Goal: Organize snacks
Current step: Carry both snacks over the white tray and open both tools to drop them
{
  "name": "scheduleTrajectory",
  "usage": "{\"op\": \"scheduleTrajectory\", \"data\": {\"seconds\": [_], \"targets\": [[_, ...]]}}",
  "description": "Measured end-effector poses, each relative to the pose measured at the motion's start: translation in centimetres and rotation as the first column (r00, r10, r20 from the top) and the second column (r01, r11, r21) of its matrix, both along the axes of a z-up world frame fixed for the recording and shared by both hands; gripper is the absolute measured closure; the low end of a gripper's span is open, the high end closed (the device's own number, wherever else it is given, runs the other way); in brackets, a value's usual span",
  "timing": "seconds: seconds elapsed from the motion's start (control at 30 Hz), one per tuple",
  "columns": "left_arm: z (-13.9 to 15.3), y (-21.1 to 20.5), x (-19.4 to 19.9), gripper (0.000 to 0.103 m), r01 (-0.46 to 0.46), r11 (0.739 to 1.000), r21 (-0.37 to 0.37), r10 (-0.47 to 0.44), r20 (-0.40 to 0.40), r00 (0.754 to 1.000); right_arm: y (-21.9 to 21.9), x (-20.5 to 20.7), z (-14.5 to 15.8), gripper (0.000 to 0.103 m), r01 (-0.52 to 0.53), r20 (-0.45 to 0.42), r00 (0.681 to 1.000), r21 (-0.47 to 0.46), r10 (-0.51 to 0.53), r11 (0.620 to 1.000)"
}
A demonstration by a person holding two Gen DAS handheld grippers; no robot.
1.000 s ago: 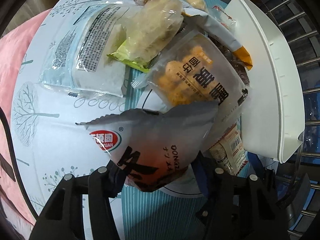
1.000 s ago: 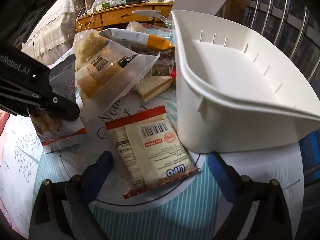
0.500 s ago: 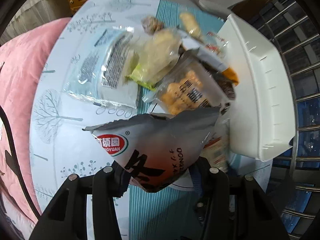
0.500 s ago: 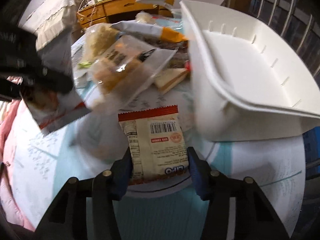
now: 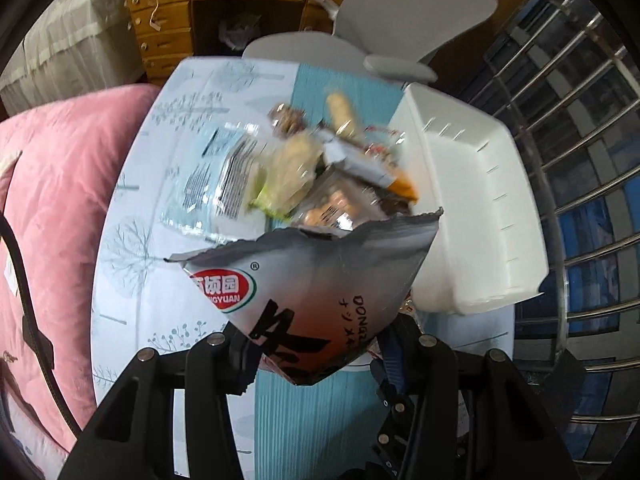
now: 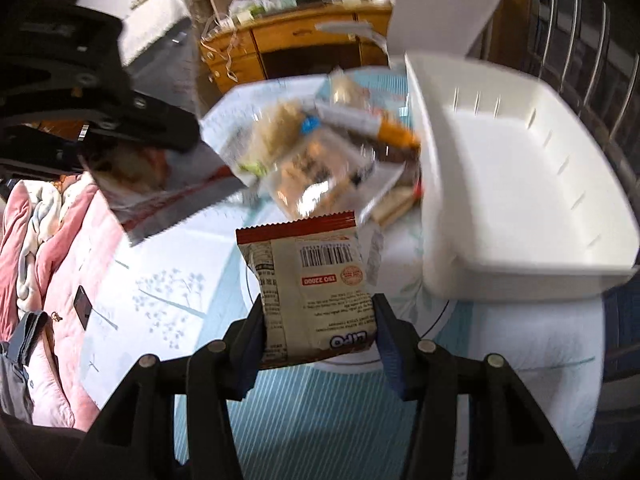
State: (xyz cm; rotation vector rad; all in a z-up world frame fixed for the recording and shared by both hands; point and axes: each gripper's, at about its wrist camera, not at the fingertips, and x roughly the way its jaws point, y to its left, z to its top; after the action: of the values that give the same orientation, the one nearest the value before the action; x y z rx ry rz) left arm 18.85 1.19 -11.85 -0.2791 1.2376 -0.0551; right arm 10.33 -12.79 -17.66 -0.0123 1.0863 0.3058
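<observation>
Nearest, in the left wrist view, a grey foil snack bag (image 5: 304, 292) is pinched by its lower end in the left tool (image 5: 316, 356), clear of the desk (image 5: 132, 280). In the right wrist view a cream packet with a red top edge (image 6: 312, 292) is clamped likewise between the pads of the right tool (image 6: 316, 344), also off the desk. Beyond both, a loose pile of snacks (image 5: 296, 168) is left on the patterned cloth, just beside the white bin (image 6: 520, 184). The bin appears empty as far as its floor can be seen, so nothing is judged to be sorted yet. Two packets are in hand for delivery; the rest of the pile, at least half a dozen bags, is left to be collected. Farther back a wooden dresser (image 5: 168, 20) is seen.
</observation>
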Motion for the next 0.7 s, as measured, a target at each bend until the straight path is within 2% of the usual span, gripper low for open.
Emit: {"op": "scheduleTrajectory", "data": {"seconds": [0.13,0.37,0.57,0.7], "targets": [[2.7,-1.1,0.5,0.054,0.025,1.0,0.004,-0.025,0.076,0.997,-1.0,-0.1,2.8,0.053,0.0,0.068,0.998,0.002,0.0,1.0],[6.1,-4.0,2.4,0.054,0.101,0.995,0.027,-0.104,0.144,0.984,-4.6,1.3,7.0,0.053,0.052,0.168,0.984,0.008,-0.052,0.999],[7.8,-7.5,4.5,0.054,0.197,0.979,0.05,-0.203,0.179,0.963,-7.5,2.5,9.5,0.053,0.125,0.218,0.968,-0.002,-0.121,0.992],[7.6,-10.8,5.4,0.054,0.279,0.959,0.053,-0.284,0.189,0.94,-10.5,3.7,10.2,0.053,0.182,0.224,0.959,-0.007,-0.176,0.983]]}}
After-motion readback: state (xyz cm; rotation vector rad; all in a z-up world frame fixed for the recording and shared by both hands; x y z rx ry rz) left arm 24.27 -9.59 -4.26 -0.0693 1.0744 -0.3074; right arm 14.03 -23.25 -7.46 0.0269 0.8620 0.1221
